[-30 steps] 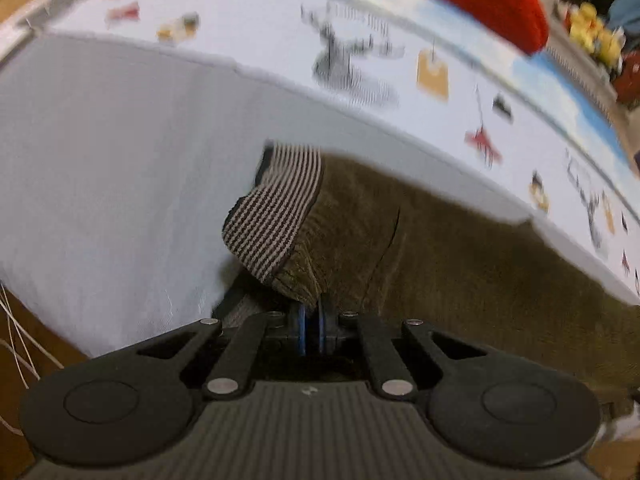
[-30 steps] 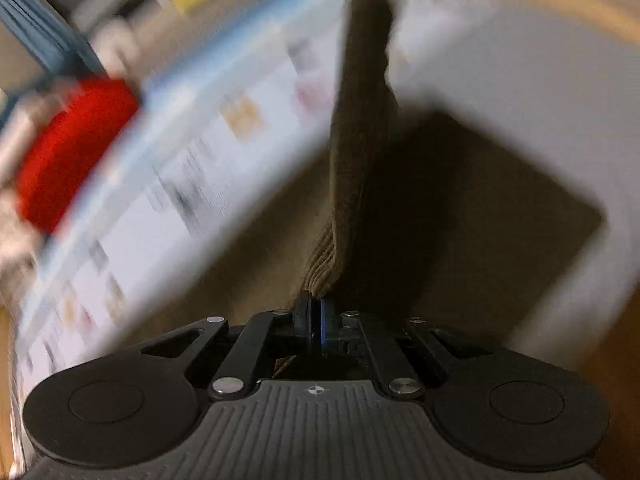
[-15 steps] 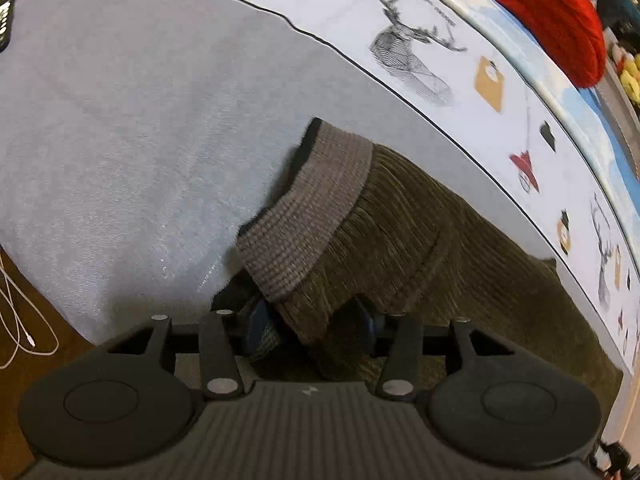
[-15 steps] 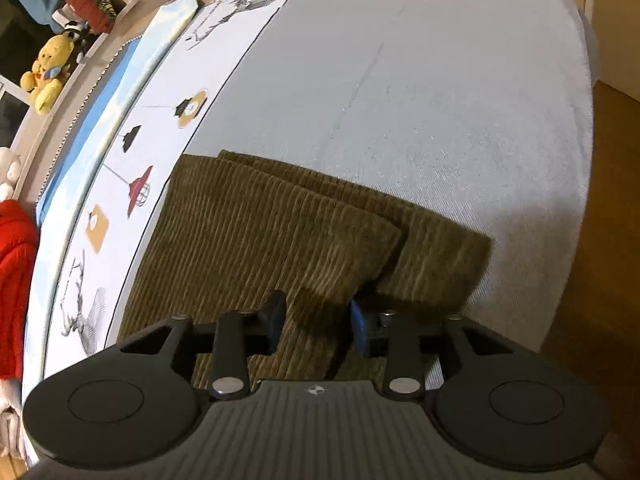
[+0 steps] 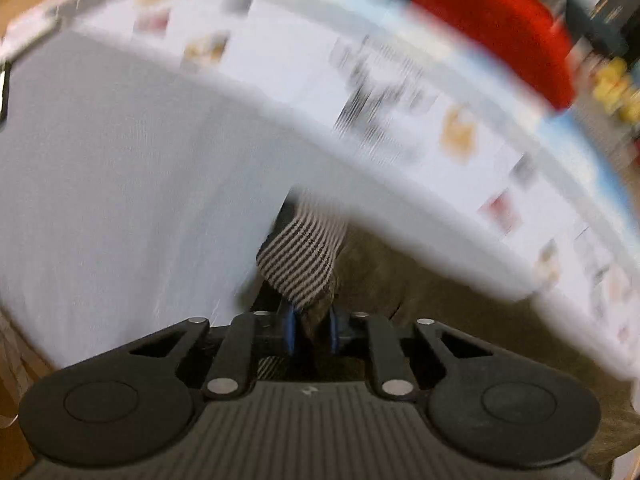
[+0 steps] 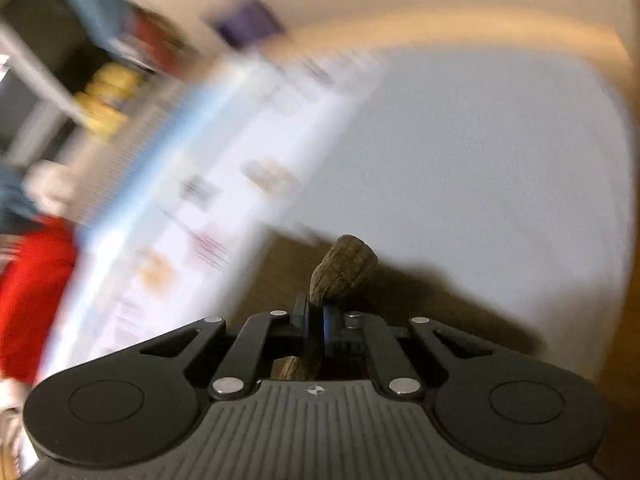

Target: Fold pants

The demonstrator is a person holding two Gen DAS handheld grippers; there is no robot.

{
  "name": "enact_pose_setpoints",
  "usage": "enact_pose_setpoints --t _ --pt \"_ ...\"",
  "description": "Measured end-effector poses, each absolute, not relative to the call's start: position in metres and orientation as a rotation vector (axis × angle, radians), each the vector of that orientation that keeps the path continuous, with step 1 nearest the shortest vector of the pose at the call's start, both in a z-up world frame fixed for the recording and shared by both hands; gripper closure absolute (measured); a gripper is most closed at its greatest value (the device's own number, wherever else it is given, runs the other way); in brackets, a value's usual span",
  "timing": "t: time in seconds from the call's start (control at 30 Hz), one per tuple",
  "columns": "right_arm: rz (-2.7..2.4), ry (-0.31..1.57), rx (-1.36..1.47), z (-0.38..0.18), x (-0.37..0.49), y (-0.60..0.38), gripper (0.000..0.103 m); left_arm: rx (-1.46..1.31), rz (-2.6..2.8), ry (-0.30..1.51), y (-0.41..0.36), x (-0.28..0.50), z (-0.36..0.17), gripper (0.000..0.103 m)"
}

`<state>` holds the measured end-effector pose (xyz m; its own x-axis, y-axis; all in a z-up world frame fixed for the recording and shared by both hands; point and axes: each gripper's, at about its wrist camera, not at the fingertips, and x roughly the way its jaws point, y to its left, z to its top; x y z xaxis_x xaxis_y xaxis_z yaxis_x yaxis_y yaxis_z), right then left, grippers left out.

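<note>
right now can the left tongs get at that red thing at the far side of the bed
Probably not. The left tongs are shut on the pants at their striped waistband, and the red thing lies far across the patterned sheet; they would have to let go first.

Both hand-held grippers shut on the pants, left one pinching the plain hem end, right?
Not quite. The left hand-held gripper pinches the striped waistband of the pants, per the left wrist view. The right hand-held gripper is indeed shut on them.
</note>
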<state>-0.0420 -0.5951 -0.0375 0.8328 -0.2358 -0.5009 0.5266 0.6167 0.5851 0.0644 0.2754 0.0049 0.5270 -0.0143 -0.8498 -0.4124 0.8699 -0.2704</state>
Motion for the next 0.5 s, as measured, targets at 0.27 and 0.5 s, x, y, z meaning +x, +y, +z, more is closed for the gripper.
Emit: enact_pose_setpoints --t 0.27,0.5 --pt "-0.631 0.74 0.775 -0.072 -0.071 -0.617 0.097 -0.419 0.146 1.175 0.278 0.044 -0.015 0.087" --pt "-0.562 0.825 0.806 -0.099 -0.076 -0.629 0.097 -0.426 0.126 1.237 0.285 0.04 -0.027 0.087"
